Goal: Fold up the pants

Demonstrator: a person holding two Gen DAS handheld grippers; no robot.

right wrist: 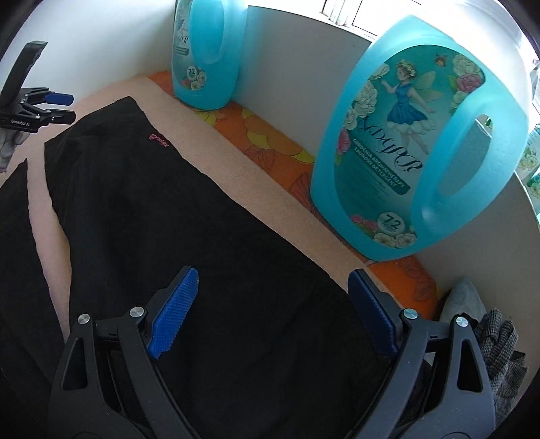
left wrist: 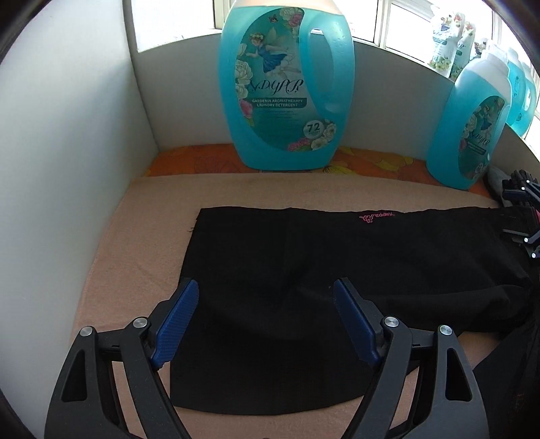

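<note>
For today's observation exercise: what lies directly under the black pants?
The black pants lie flat on a peach-coloured cloth, which shows around their edges. Whatever is beneath their middle is covered and cannot be seen.

white panel walls [left wrist: 67, 135] box in a peach towel-covered surface [left wrist: 141, 236]; orange floral cloth [left wrist: 371, 162] along the back; bright daylight through windows [left wrist: 175, 20] above.

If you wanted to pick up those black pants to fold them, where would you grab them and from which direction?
Probably at the leg hem of the black pants, the straight cut edge nearest the open left gripper. It lies flat on the peach mat, so come from above and slide one finger under the edge. The right gripper, also open, could take the other end.
</note>
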